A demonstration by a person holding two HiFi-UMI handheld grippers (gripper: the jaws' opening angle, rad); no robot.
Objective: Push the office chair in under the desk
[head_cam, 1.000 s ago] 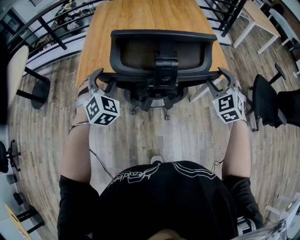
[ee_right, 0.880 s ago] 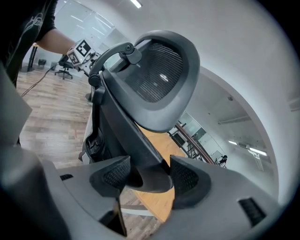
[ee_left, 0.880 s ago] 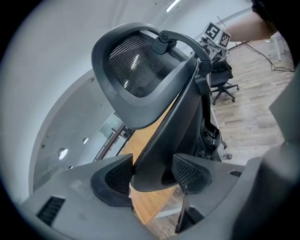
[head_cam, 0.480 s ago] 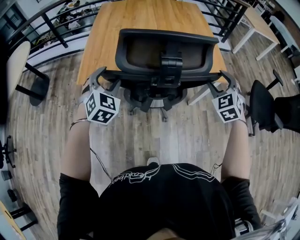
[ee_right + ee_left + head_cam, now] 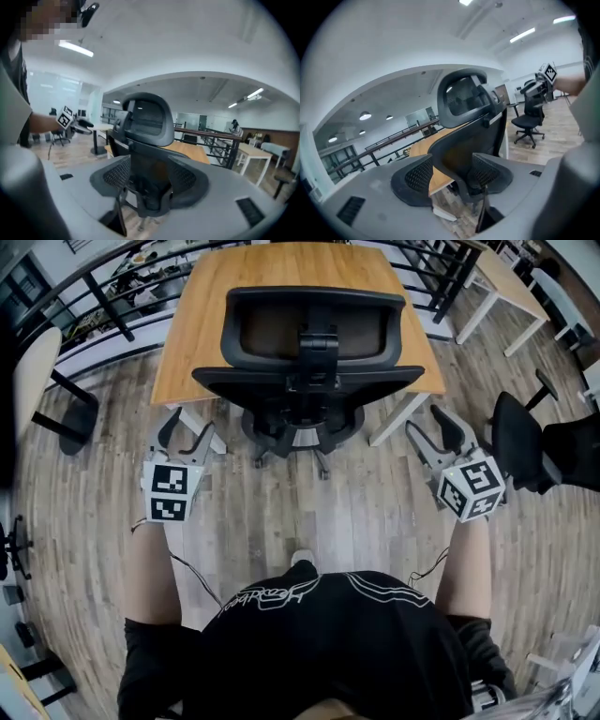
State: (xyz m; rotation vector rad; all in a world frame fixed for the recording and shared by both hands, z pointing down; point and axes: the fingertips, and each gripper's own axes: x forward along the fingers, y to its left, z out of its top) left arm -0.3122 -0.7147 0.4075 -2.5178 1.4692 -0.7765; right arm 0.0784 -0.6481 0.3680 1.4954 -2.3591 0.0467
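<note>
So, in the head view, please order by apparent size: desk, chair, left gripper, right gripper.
Desk, partly hidden by the chair.
Chair; nearer the camera, so unsure against the desk.
Left gripper and right gripper: alike, not ranked.

Open floor (image 5: 356,512) runs from 6 o'clock up to the office chair (image 5: 309,343), which with the desk (image 5: 202,324) blocks 12 o'clock; a second chair (image 5: 516,442) stands near the right gripper (image 5: 429,427) at 3 o'clock

Office chair (image 5: 314,329) — matt black plastic frame, mesh back. Desk (image 5: 202,324) top smooth warm wood, faint sheen. Floor (image 5: 347,512) grey wood planks, matt. Left gripper (image 5: 187,427), right gripper (image 5: 427,425) — matt grey plastic, black dimpled pads (image 5: 417,176).
</note>
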